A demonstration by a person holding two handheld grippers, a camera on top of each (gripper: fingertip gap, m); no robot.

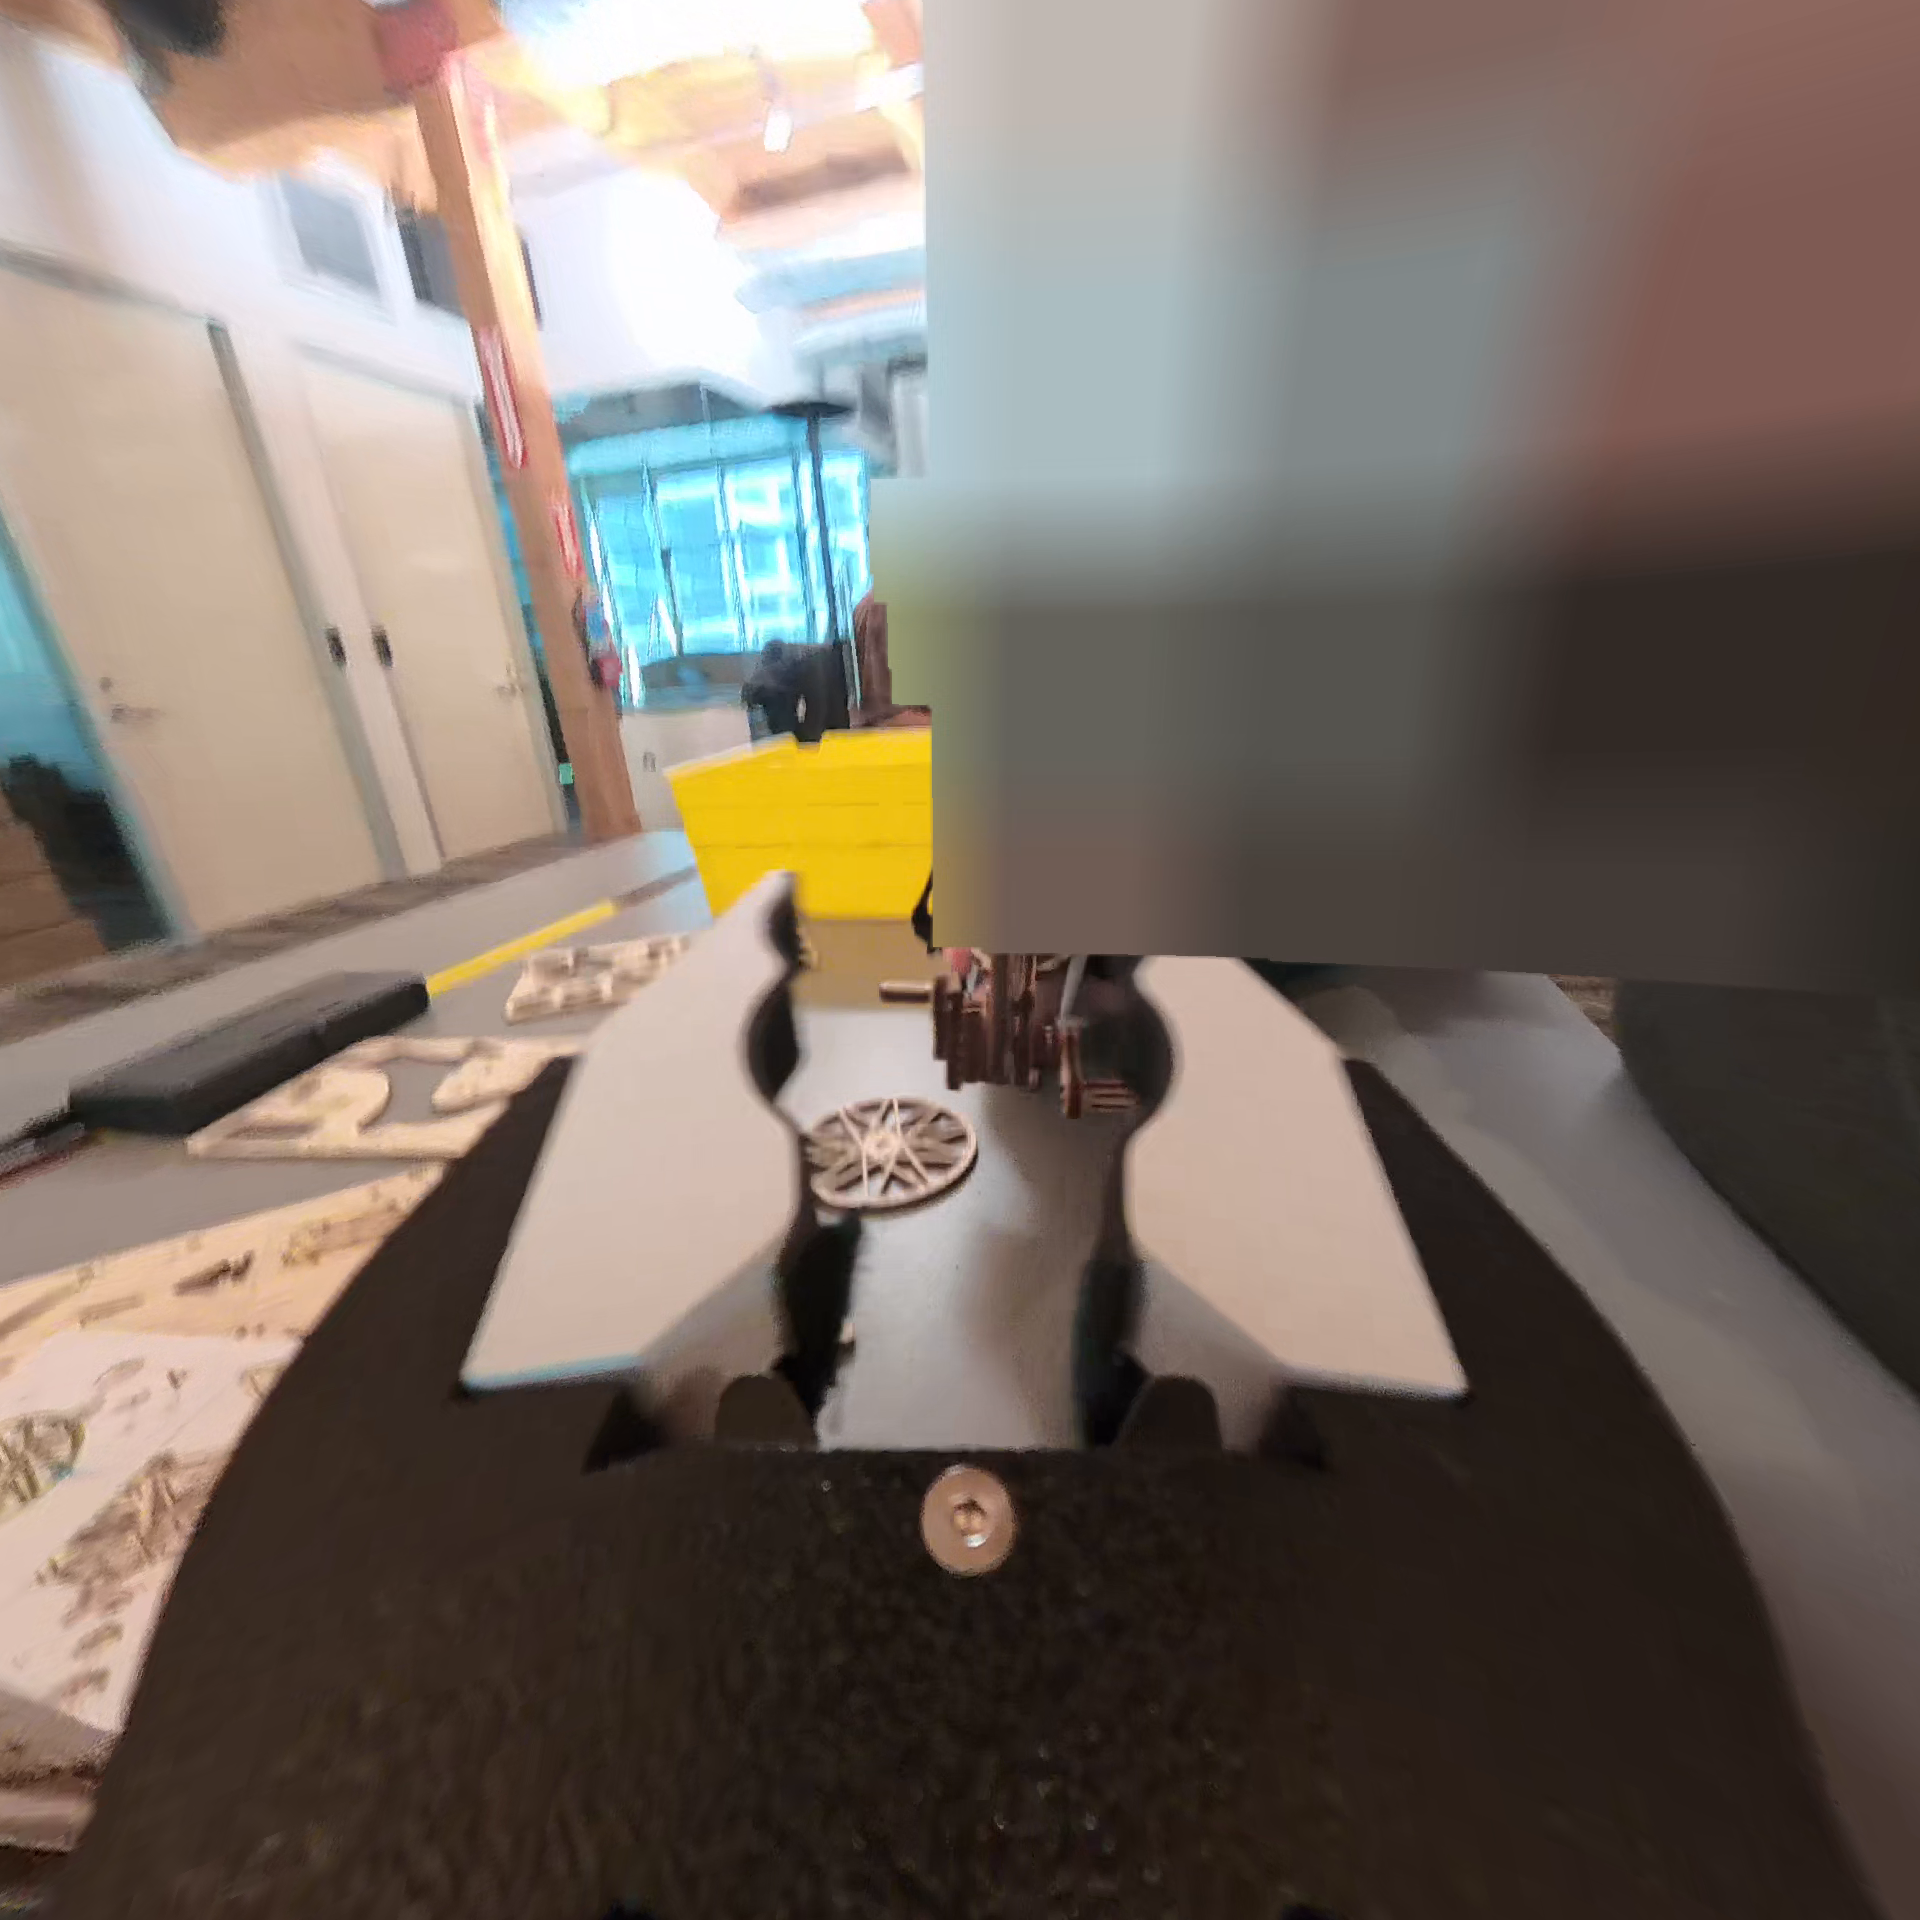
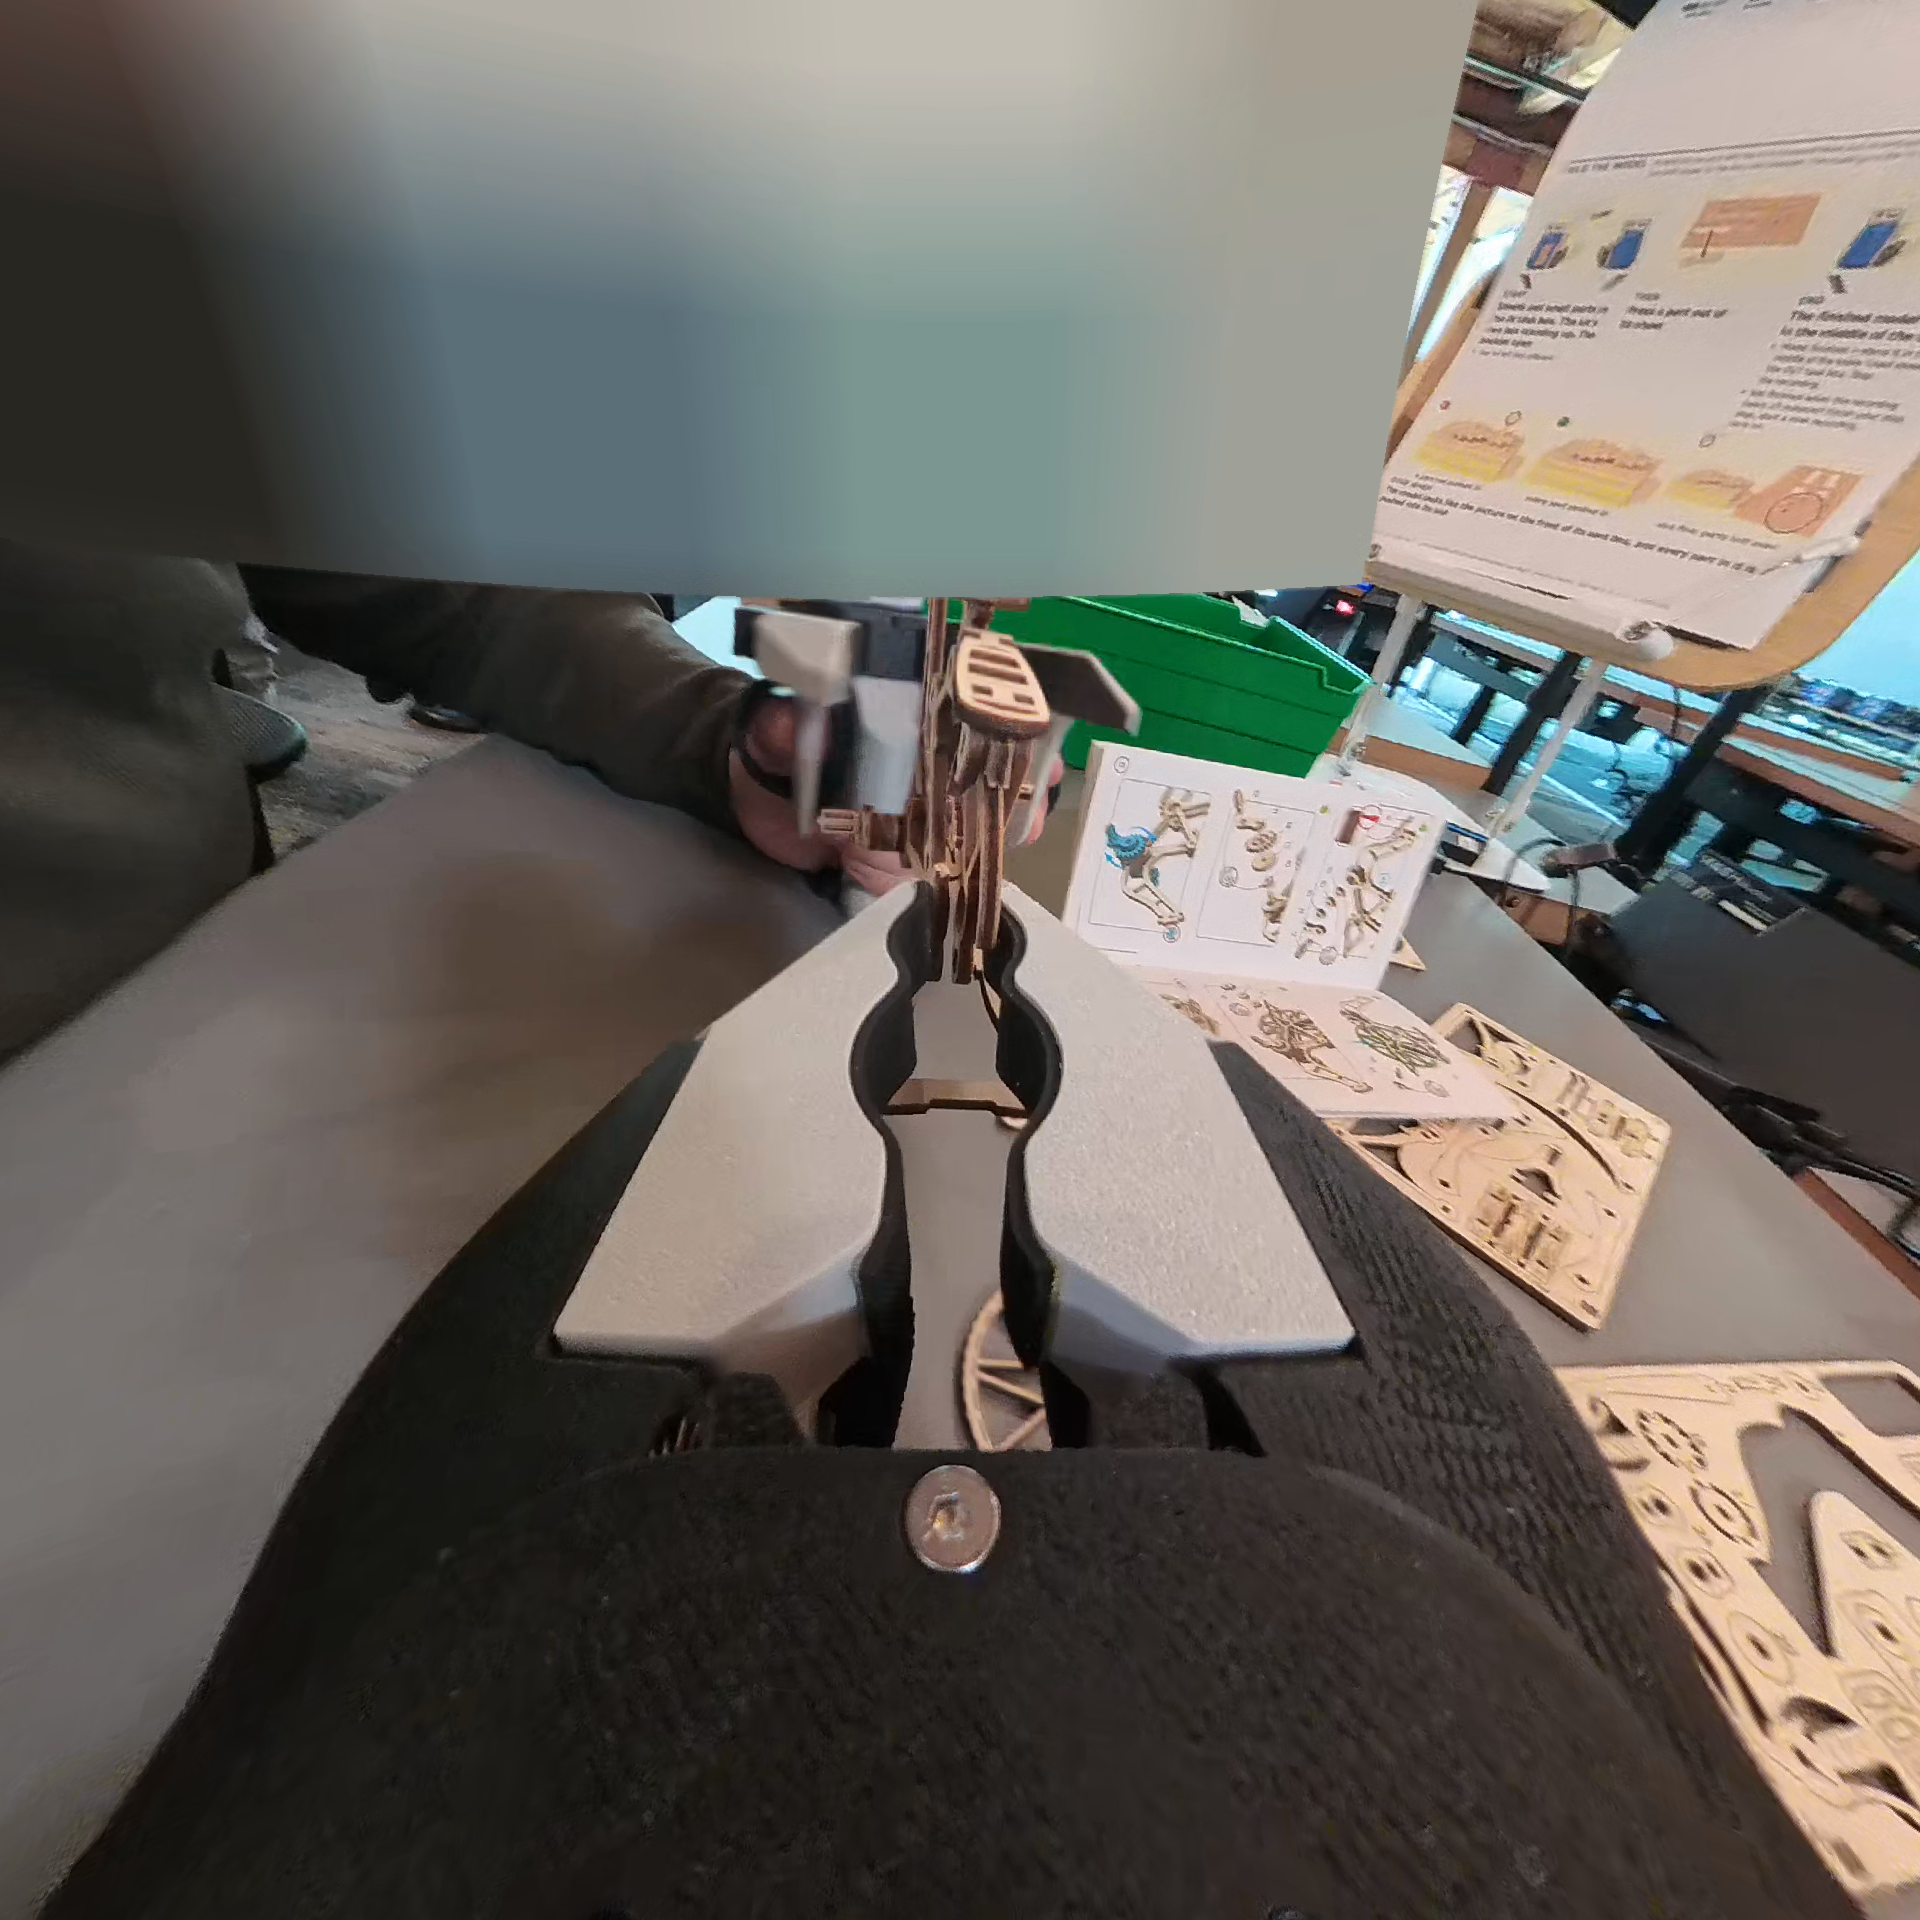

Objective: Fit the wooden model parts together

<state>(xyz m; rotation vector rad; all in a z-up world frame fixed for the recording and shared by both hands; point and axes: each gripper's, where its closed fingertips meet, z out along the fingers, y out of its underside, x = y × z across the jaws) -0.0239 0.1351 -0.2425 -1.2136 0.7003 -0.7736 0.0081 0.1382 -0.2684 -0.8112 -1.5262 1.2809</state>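
The partly built wooden model (image 2: 961, 831) stands upright above the grey table (image 2: 416, 1039). My right gripper (image 2: 961, 920) is shut on its lower edge. My left gripper (image 2: 935, 696) shows beyond it, open, with one finger on each side of the model's oval top piece (image 2: 1000, 681). In the left wrist view the left gripper (image 1: 977, 997) is open and the model (image 1: 1013, 1023) sits between its tips, close to the right finger. A loose spoked wooden wheel (image 1: 891, 1151) lies flat on the table between the fingers. It also shows under the right gripper (image 2: 1003, 1382).
An instruction booklet (image 2: 1247, 852) stands at the right, with punched wooden sheets (image 2: 1507, 1164) lying beside it. A green bin (image 2: 1195, 655) and an instruction board (image 2: 1714, 312) stand behind. A yellow bin (image 1: 821, 821), a black case (image 1: 260, 1049) and more sheets (image 1: 364, 1101) lie on the left. My right fingertips sit around 5 cm from my left ones. The black case (image 1: 260, 1049) is about 35 cm from both grippers' fingertips.
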